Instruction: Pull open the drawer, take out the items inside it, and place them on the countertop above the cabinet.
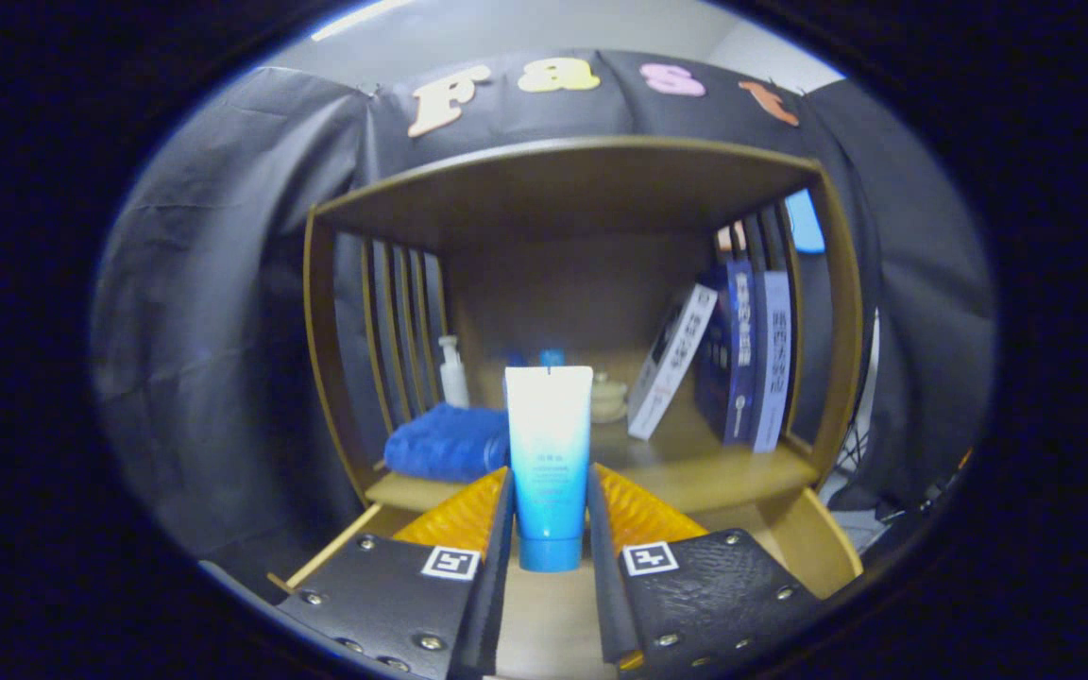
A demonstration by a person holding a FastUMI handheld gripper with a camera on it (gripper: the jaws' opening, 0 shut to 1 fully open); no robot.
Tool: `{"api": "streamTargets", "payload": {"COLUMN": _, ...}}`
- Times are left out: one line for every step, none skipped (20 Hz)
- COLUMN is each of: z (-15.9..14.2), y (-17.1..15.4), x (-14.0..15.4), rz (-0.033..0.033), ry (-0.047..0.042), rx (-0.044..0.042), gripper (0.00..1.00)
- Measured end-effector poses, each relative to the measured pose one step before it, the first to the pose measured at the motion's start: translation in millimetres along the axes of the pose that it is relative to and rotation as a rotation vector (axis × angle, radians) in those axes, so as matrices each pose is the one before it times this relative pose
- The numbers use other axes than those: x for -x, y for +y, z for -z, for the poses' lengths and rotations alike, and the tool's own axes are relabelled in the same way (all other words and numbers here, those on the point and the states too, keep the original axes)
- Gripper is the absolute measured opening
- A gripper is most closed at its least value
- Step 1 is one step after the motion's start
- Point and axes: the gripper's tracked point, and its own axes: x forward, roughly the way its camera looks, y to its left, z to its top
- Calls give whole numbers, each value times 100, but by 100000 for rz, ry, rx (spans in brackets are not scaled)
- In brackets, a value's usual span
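You are holding the tool (550,529) clenched on a tube (549,463), with both fingers (468,529) pressing its lower sides. The tube is standing cap-down between them, white at the top and fading to blue toward the cap.

Just beyond the fingers the wooden surface (695,467) of the cabinet is stretching across, and the tube is rising in front of it. Below the fingers the drawer (544,623) is standing pulled open, its pale floor showing between them and its wooden rim (327,557) running out to your left.

On the surface, a folded blue towel (445,442) is lying at the left, just beside the tube. Behind it a white pump bottle (452,371) is standing near the slatted left wall (402,321). A small pale jar (608,397) is sitting behind the tube on the right. Further right, books (742,349) are standing against the right wall, and one white book (671,361) is leaning toward them.

A wooden top (563,165) is roofing the space. The open room is lying in the middle of the surface, between the towel and the leaning book. The front edge is running close ahead of the fingers. Black cloth (213,331) is hanging around the cabinet on both sides.
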Motion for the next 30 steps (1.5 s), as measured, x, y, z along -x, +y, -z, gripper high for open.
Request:
{"api": "streamTargets", "payload": {"z": -1006, "y": 58, "x": -432, "rz": 349, "ry": -3125, "rx": 825, "gripper": 41}}
{"api": "streamTargets", "payload": {"z": -772, "y": 266, "x": -601, "rz": -637, "ry": -2610, "rx": 420, "gripper": 41}}
{"api": "streamTargets", "payload": {"z": -407, "y": 138, "x": -778, "rz": -49, "ry": -1383, "rx": 123, "gripper": 41}}
{"api": "streamTargets", "payload": {"z": 28, "y": -156, "x": -758, "rz": 942, "ry": -7, "rx": 186, "gripper": 41}}
{"api": "streamTargets", "payload": {"z": 228, "y": -214, "x": -813, "rz": 1241, "ry": 242, "rx": 42, "gripper": 41}}
{"api": "streamTargets", "payload": {"z": 532, "y": -108, "x": -872, "rz": 1252, "ry": 1319, "rx": 838, "gripper": 41}}
{"api": "streamTargets", "payload": {"z": 600, "y": -279, "x": -824, "rz": 1497, "ry": 611, "rx": 646, "gripper": 41}}
{"api": "streamTargets", "payload": {"z": 882, "y": -84, "x": -1030, "rz": 1220, "ry": 1668, "rx": 938, "gripper": 41}}
{"api": "streamTargets", "payload": {"z": 1214, "y": -267, "x": -915, "rz": 1510, "ry": 2393, "rx": 783, "gripper": 41}}
{"api": "streamTargets", "payload": {"z": 1456, "y": -295, "x": -1020, "rz": 1601, "ry": 2875, "rx": 839, "gripper": 41}}
{"api": "streamTargets", "payload": {"z": 1492, "y": -328, "x": -1119, "rz": 1532, "ry": 2683, "rx": 762, "gripper": 41}}
{"api": "streamTargets", "payload": {"z": 1172, "y": -151, "x": -1229, "rz": 1259, "ry": 2189, "rx": 235, "gripper": 41}}
{"api": "streamTargets", "payload": {"z": 1209, "y": -254, "x": -1133, "rz": 1792, "ry": 2642, "rx": 39, "gripper": 41}}
{"api": "streamTargets", "payload": {"z": 1430, "y": -259, "x": -974, "rz": 1567, "ry": 3700, "rx": 348, "gripper": 41}}
{"api": "streamTargets", "payload": {"z": 1152, "y": -140, "x": -1011, "rz": 875, "ry": 3274, "rx": 328, "gripper": 41}}
{"api": "streamTargets", "payload": {"z": 692, "y": 306, "x": -846, "rz": -125, "ry": 2189, "rx": 198, "gripper": 41}}
{"api": "streamTargets", "payload": {"z": 563, "y": 2, "x": -939, "rz": 44, "ry": 808, "rx": -149, "gripper": 41}}
{"api": "streamTargets", "payload": {"z": 359, "y": -213, "x": -416, "rz": 684, "ry": 1196, "rx": -992, "gripper": 42}}
{"api": "streamTargets", "payload": {"z": 250, "y": -256, "x": -415, "rz": 1059, "ry": 890, "rx": -1239, "gripper": 42}}
{"api": "streamTargets", "payload": {"z": 44, "y": 40, "x": -230, "rz": 80, "ry": -110, "rx": -1346, "gripper": 43}}
{"api": "streamTargets", "payload": {"z": -306, "y": 73, "x": -105, "rz": 225, "ry": -1581, "rx": -889, "gripper": 43}}
{"api": "streamTargets", "payload": {"z": -369, "y": 60, "x": 233, "rz": -124, "ry": -1786, "rx": -136, "gripper": 45}}
{"api": "streamTargets", "payload": {"z": -423, "y": 74, "x": 198, "rz": -111, "ry": -2167, "rx": 293, "gripper": 45}}
{"api": "streamTargets", "payload": {"z": 142, "y": 236, "x": 789, "rz": -951, "ry": 1050, "rx": 406, "gripper": 58}}
{"api": "streamTargets", "payload": {"z": 306, "y": 327, "x": 503, "rz": -1516, "ry": 1616, "rx": 844, "gripper": 71}}
{"api": "streamTargets", "payload": {"z": 117, "y": -178, "x": 283, "rz": -908, "ry": -208, "rx": 1077, "gripper": 84}}
{"api": "streamTargets", "payload": {"z": -253, "y": -419, "x": 753, "rz": 1228, "ry": -1216, "rx": 1520, "gripper": 97}}
{"api": "streamTargets", "payload": {"z": -468, "y": -209, "x": 1045, "rz": 897, "ry": -2255, "rx": 1167, "gripper": 97}}
{"api": "streamTargets", "payload": {"z": -495, "y": -75, "x": 1028, "rz": 417, "ry": -1714, "rx": 988, "gripper": 97}}
{"api": "streamTargets", "payload": {"z": -315, "y": -66, "x": 1345, "rz": 301, "ry": -969, "rx": 578, "gripper": 97}}
